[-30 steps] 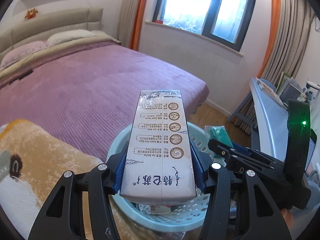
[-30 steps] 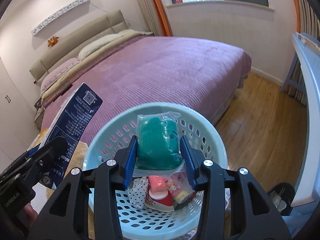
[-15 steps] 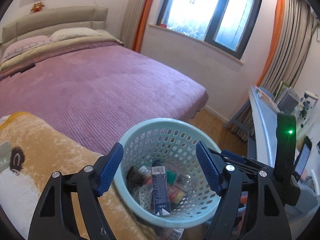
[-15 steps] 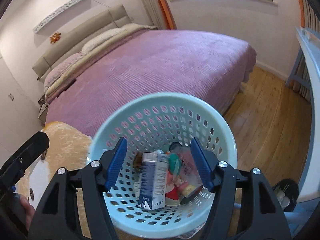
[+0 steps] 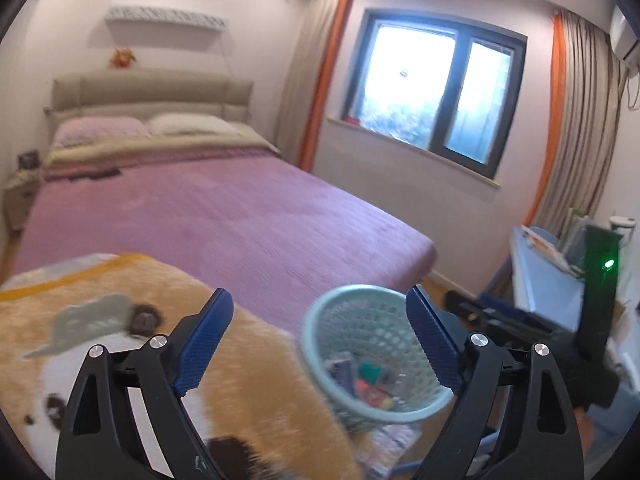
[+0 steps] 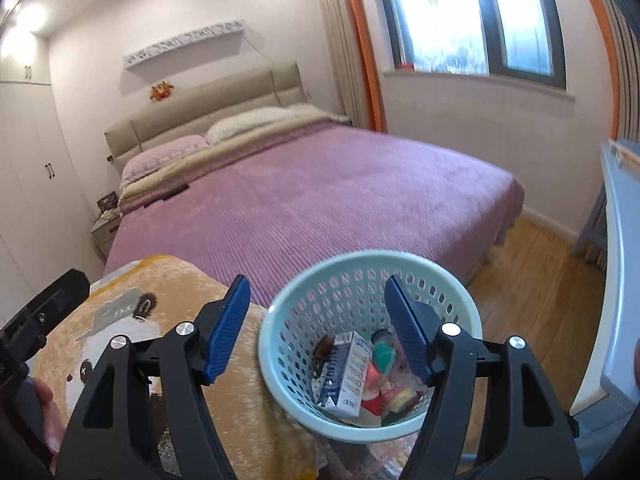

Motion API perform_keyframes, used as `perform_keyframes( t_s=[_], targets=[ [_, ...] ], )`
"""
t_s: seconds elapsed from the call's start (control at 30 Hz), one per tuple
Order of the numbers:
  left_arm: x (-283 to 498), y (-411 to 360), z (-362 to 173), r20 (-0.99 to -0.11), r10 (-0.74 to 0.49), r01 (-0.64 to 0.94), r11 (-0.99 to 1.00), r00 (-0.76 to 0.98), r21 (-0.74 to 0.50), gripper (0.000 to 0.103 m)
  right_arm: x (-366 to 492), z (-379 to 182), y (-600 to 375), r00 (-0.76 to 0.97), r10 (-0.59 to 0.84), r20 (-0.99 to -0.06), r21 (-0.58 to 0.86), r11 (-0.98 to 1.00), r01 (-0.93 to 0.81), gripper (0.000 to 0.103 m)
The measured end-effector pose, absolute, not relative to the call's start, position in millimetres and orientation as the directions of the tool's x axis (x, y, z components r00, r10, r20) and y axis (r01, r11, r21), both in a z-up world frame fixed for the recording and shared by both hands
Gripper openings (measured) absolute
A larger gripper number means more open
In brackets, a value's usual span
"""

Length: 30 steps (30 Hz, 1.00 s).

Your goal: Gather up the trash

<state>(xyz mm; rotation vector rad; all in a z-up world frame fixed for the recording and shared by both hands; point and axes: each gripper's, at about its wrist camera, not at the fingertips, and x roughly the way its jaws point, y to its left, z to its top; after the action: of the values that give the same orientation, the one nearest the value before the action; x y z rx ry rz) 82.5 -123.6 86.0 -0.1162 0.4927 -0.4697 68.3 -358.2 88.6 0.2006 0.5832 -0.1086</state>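
The bed (image 6: 320,200) has a purple cover and fills the middle of the room. Two pillows (image 6: 224,132) lie at its head, at about 11 o'clock in the right wrist view. At the foot, toward 7 o'clock, lies an orange blanket (image 6: 168,320) with a panda picture. The basket (image 6: 276,364) stands at the blanket's edge at 5 o'clock, with a carton (image 6: 348,376) and other small trash inside. The wooden floor (image 6: 532,280) shows at 3 o'clock.

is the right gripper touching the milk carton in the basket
Apart. In the right wrist view the right gripper is open and empty above the basket; the carton lies inside it.
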Motion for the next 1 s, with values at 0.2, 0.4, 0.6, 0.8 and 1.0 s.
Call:
perform_keyframes(
  t_s=[0.2,0.4,0.6,0.8,1.0],
  targets=[
    [51.3,-77.8,73.0,-0.371,-0.268,0.243,0.963,0.889,-0.114,0.09,38.2,97.4,-330.2,0.893,-0.092,-0.44,0.096,0.984,0.149,0.067],
    [42.3,-54.4,39.9,-0.318,-0.05,0.057,0.998,0.947,0.014,0.092,14.4,98.0,-307.0,0.937,-0.143,-0.32,0.018,0.987,0.157,0.067],
    [42.4,-43.7,37.6,-0.283,-0.036,0.036,0.999,0.958,-0.004,0.092,8.9,95.6,-302.1,0.944,-0.175,-0.278,-0.017,0.984,0.177,0.067],
    [42.8,-44.1,29.2,-0.325,-0.063,0.061,0.998,0.944,-0.017,0.093,15.5,82.8,-300.4,0.938,-0.174,-0.301,-0.025,0.984,0.175,0.067],
    [41.4,-46.9,26.7,-0.332,-0.059,0.063,0.998,0.941,0.001,0.095,22.9,69.5,-304.7,0.926,-0.167,-0.337,0.009,0.983,0.181,0.067]
  ],
)
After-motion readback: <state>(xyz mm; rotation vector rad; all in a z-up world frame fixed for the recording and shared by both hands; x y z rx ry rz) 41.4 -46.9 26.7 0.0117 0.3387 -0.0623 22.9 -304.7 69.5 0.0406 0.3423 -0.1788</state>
